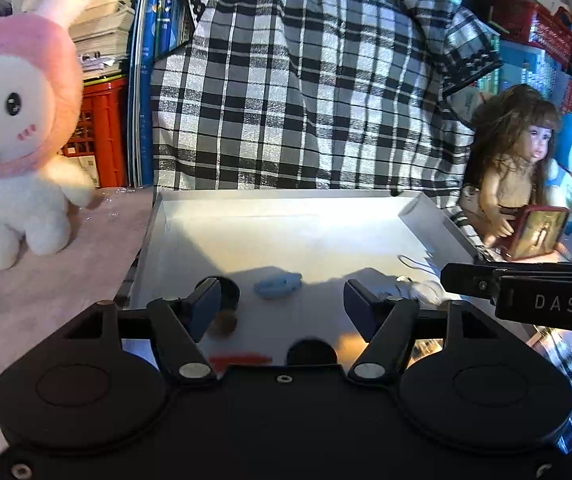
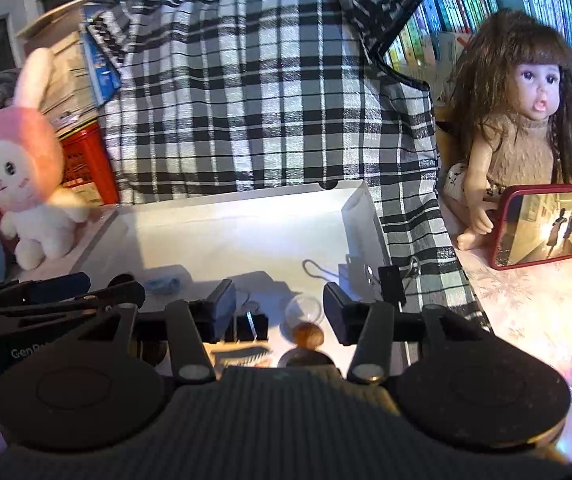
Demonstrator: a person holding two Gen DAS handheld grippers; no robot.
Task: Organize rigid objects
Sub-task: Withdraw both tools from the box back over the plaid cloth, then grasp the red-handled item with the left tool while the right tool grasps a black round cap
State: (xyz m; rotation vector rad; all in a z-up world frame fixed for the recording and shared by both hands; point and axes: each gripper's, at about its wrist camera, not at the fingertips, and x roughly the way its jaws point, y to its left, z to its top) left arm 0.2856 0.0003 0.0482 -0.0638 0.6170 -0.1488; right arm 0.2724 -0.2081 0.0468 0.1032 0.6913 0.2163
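Note:
A shallow white box (image 1: pixel 286 216) (image 2: pixel 246 224) holds small rigid items. In the left wrist view my left gripper (image 1: pixel 282 300) stands open over its near part, nothing between the fingers. A light blue piece (image 1: pixel 277 285) lies just beyond them, a brown nut (image 1: pixel 224 322) and a black ring (image 1: pixel 228 292) by the left finger. In the right wrist view my right gripper (image 2: pixel 278 302) is open too, above a clear small cup (image 2: pixel 303 308) and a brown nut (image 2: pixel 306 334). Black binder clips (image 2: pixel 250 328) (image 2: pixel 391 286) lie beside the fingers.
A checked cloth (image 1: pixel 305 92) rises behind the box. A pink and white plush rabbit (image 1: pixel 18 128) stands at the left. A doll (image 2: pixel 521 120) sits at the right behind a red-cased phone (image 2: pixel 549 226). Books and a red crate (image 1: pixel 98 132) fill the background.

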